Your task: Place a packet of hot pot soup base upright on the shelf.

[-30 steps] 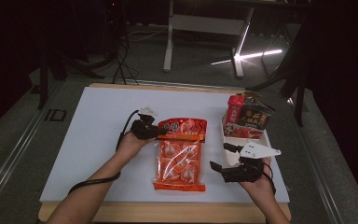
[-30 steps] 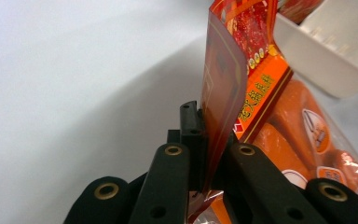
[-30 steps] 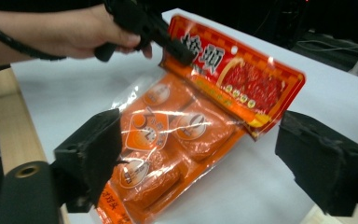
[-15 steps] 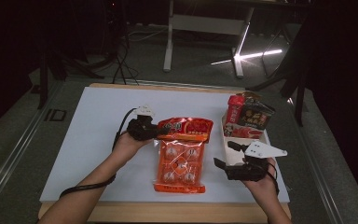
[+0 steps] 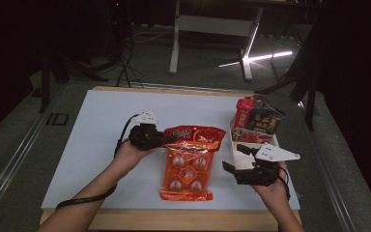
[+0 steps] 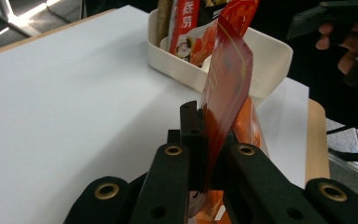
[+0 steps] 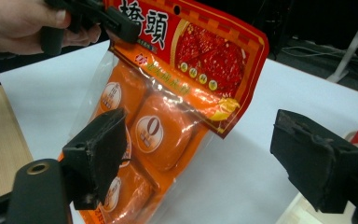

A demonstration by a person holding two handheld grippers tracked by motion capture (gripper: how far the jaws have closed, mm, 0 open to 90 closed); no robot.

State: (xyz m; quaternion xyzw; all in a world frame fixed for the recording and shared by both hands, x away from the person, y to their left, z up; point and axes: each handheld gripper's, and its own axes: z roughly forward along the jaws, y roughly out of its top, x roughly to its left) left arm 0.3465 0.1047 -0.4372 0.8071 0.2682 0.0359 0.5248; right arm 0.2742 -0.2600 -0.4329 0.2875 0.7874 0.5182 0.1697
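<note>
An orange-and-red snack bag [image 5: 188,162] with several round packs inside lies in the middle of the white table [image 5: 96,121]. My left gripper [image 5: 166,138] is shut on the bag's red top-left corner [image 6: 223,88], lifting that edge off the table. The right gripper view shows the bag [image 7: 168,116] tilted up, with the left gripper [image 7: 116,23] clamped at its top. My right gripper [image 5: 232,166] is open, just right of the bag's lower half; its pads [image 7: 98,149] stand wide apart and hold nothing.
A cream tray [image 5: 244,145] at the table's right side holds several upright red and dark snack packs [image 5: 261,121]. In the left gripper view the tray [image 6: 261,56] lies beyond the bag. The wooden table edge [image 5: 174,220] runs along the front.
My left gripper has pulled the bag's top edge slightly up and leftward. The right hand has crept a little closer to the bag's right side.
</note>
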